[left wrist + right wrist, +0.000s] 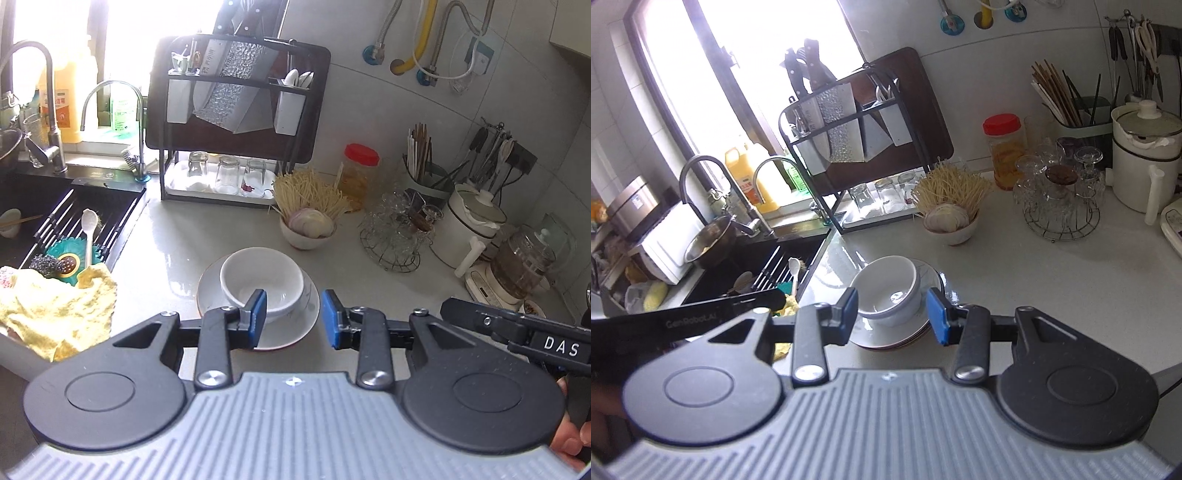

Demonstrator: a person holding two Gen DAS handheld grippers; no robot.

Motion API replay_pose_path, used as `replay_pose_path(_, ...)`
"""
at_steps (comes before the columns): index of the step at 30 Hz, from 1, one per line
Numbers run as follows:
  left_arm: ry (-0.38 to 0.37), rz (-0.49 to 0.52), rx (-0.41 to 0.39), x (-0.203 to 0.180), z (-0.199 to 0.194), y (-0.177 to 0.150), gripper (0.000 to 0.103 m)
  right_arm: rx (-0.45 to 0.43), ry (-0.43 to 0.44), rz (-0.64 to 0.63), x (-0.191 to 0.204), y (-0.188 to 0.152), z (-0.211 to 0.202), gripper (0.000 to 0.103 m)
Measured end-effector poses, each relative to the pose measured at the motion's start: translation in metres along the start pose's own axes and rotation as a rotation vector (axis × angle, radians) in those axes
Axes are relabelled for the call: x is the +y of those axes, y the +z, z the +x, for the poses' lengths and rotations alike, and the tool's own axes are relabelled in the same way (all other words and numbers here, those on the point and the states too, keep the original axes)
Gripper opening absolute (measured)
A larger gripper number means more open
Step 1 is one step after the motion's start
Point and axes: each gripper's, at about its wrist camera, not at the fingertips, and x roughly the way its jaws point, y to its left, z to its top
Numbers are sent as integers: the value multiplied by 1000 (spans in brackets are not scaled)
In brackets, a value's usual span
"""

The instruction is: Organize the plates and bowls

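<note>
Counter (207, 229) of pale stone carries the whole scene, with a dark sink (33, 206) let into its left end and a black dish rack (236, 122) standing against the tiled wall behind. Near the counter's middle lies a stack of plates (291, 328), white with a thin dark rim, and a white bowl (262, 280) sits upright on top of them, empty. In the left wrist view the left hand-held gripper (293, 319) hangs just in front of the stack with its blue-padded jaws spread and nothing between them; the left pad overlaps the bowl's near wall in the picture, the right pad sits off the plate's right edge, and whether either touches cannot be told. In the right wrist view the right hand-held gripper (894, 314) is likewise open and empty, its jaws framing the bowl (890, 291) and the plates (886, 334) from the near side, the bowl appearing tilted toward the camera. Behind the stack stands a smaller bowl of noodles (310, 218), well apart from it, and to the left a yellow cloth (55, 314) lies over the sink's edge.
</note>
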Motion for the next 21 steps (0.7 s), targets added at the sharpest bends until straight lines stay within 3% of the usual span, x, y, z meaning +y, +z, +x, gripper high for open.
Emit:
replay_pose_path(10,17,-37,-13,-1,-31,-32,42,7,-10,-40,1,-22,-25,45)
replay_pose_path(21,3,2,1,-20,-37,-59,44,-24,-38,-78,-9,-38,-42,45)
